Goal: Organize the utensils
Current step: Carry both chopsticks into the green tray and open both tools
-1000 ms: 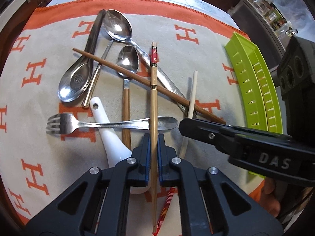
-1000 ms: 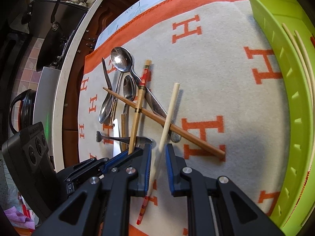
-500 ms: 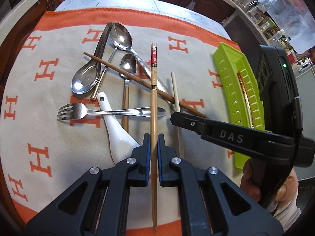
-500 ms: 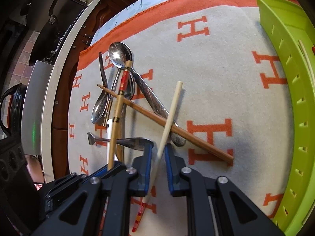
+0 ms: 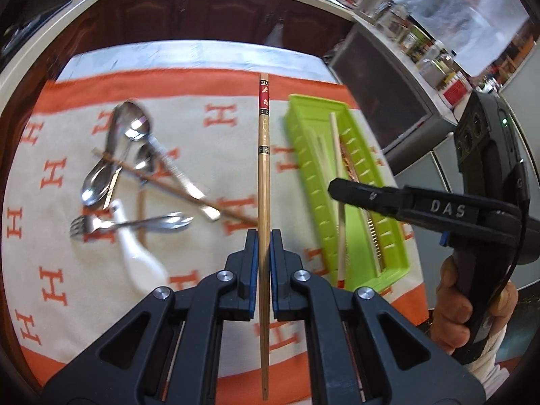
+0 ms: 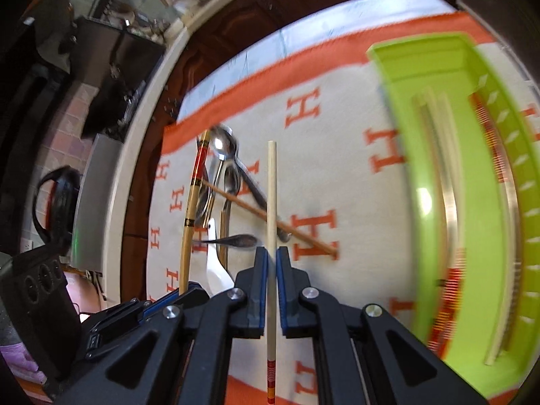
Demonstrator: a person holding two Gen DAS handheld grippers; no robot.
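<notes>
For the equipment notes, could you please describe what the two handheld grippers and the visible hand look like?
Both grippers are matte black with two angular fingers, blue pads and silver pivot screws. The right gripper, seen from the left wrist camera, bears raised letters "DAS", a green indicator light and a thin black cable. The right hand shows a white cuff at the wrist.

Bright daylight, motion-blurred cloth (image 5: 202,175) and tray (image 6: 472,202) (fisheye-bent edges), dark corners.
</notes>
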